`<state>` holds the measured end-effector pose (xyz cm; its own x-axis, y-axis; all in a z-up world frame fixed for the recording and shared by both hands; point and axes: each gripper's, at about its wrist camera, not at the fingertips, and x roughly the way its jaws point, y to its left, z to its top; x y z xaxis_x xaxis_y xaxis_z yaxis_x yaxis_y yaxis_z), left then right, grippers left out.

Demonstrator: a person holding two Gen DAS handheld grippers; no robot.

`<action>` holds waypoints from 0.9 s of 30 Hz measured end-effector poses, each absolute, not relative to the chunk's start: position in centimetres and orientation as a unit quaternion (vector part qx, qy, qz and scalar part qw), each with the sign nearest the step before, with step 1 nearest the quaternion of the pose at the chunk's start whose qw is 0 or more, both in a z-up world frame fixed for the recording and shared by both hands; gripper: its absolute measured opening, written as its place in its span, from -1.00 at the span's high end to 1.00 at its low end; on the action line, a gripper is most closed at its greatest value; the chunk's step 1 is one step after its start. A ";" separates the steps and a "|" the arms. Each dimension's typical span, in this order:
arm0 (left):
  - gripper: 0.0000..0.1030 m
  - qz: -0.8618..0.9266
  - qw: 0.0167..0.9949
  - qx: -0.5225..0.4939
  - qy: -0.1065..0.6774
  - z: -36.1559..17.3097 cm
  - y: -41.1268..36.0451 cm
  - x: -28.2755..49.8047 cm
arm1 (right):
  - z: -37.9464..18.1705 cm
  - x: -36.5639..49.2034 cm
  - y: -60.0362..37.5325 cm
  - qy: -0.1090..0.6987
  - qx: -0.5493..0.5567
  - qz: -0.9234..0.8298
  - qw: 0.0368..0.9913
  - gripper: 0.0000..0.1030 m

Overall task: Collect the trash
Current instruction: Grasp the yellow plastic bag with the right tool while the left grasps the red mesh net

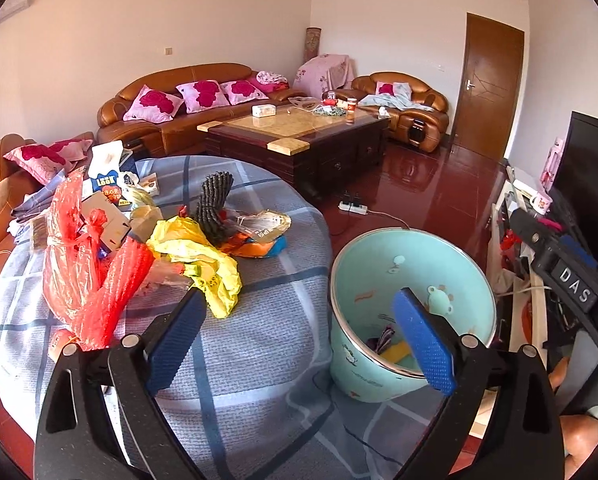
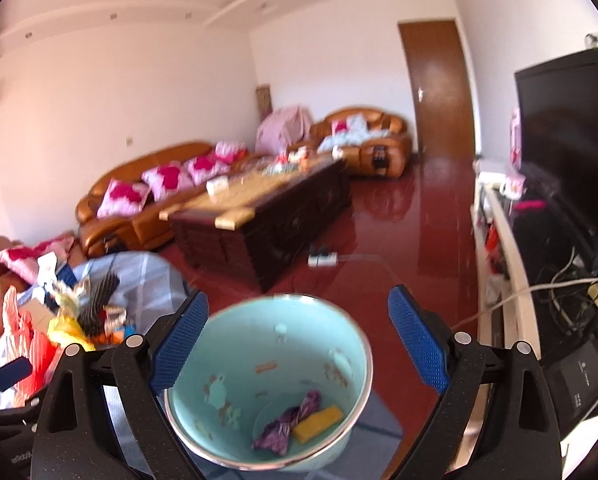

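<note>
Right wrist view: the right gripper point(image 2: 297, 340) is hovering released over a pale blue bin point(image 2: 351, 340) holding a purple wrapper point(image 2: 289, 424) and a yellow scrap point(image 2: 319, 422). Beside it, the left gripper point(image 1: 297, 340) is gaping empty near the trash pile point(image 1: 139, 248) on the checked tablecloth point(image 1: 259, 340).

The whole right wrist view is blurred, so the print inside the bin point(image 2: 267, 364) is unreadable. In the left wrist view, a gripper finger point(image 1: 423, 344) hides part of the bin's contents, and the right gripper point(image 1: 571, 280) is cut off by the edge.
</note>
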<state>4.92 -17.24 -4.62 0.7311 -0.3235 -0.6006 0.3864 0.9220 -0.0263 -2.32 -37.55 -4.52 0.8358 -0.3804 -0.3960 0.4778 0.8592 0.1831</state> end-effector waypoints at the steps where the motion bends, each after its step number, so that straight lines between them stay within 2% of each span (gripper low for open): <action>1: -0.86 -0.190 0.930 0.051 0.312 -4.7 -17.0 4.8 | -4.3 -2.4 -37.3 0.169 0.136 -0.223 0.950 -0.75; 10: -0.88 -0.186 0.929 0.049 0.316 -5.1 -16.3 4.7 | -4.0 -2.1 -36.0 0.184 0.112 -0.215 0.953 -0.85; 18: -0.88 -0.189 0.929 0.060 0.313 -5.4 -16.0 4.1 | -5.3 -1.1 -36.2 0.230 0.143 -0.200 0.941 -0.86; 27: -0.88 -0.175 0.931 0.053 0.317 -5.7 -14.5 4.2 | -4.8 -1.2 -34.5 0.215 0.128 -0.171 0.953 -0.85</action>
